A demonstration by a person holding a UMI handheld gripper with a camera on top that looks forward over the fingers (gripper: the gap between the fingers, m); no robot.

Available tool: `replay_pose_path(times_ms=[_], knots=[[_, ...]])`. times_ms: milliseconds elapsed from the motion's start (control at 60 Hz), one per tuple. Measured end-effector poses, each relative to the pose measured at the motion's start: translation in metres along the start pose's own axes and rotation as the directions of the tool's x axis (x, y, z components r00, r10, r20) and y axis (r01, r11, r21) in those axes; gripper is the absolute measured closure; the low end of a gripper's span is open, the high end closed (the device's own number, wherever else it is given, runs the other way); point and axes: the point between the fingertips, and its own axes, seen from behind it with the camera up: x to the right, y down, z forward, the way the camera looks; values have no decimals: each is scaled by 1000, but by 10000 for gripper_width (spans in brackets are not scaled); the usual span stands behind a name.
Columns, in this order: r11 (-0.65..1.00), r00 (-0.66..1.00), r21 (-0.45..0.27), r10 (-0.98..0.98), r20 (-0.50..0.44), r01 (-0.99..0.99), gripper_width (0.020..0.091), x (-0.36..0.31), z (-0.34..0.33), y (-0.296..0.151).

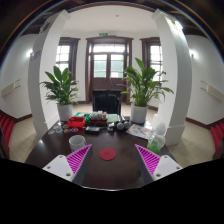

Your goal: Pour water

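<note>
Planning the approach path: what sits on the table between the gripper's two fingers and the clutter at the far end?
In the gripper view, a round red coaster-like disc lies on the dark table just ahead of the open gripper; a pale cup stands slightly left, before the clutter.

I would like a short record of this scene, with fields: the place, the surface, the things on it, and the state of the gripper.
place: a room with tall windows and two potted plants behind the table
surface: dark table
ahead of the fingers: red round object lying on the table
also near: pale cup-like container, beside the red object
far end: cluttered small items, too small to tell
gripper: gripper open, holding nothing, pink pads apart
</note>
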Motion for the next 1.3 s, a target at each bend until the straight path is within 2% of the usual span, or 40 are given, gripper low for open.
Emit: replay_pose_path(times_ms=[117, 133, 167, 283, 467, 733, 833, 917, 983, 1033, 1067, 1133, 1183, 1217, 1233, 1300], knots=[[997, 998, 66, -36, -59, 39, 247, 36, 6, 20], [997, 997, 72, -31, -73, 36, 247, 40, 10, -1], [995, 994, 99, -22, -103, 33, 244, 58, 7, 29], [986, 988, 163, -8, -155, 34, 249, 108, 23, 53], [983, 984, 170, -43, -172, 73, 244, 149, 73, 70], [979, 989, 198, 73, -129, -46, 261, 178, 142, 70], [977, 991, 211, 68, -118, -42, 317, 182, 157, 64], [975, 992, 220, 48, -119, -21, 427, 185, 165, 62], [969, 992, 245, 27, -120, 3, 545, 180, 173, 59], [967, 993, 255, 20, -117, 10, 555, 179, 173, 58], [965, 993, 261, 18, -116, 13, 586, 179, 173, 57], [962, 993, 271, 24, -114, 8, 666, 178, 172, 55], [962, 992, 272, 27, -126, 8, 761, 180, 172, 55], [963, 990, 269, 33, -138, 5, 754, 183, 172, 55], [964, 990, 266, 34, -137, 4, 803, 182, 172, 56], [965, 989, 261, 29, -144, 10, 804, 183, 171, 57]])
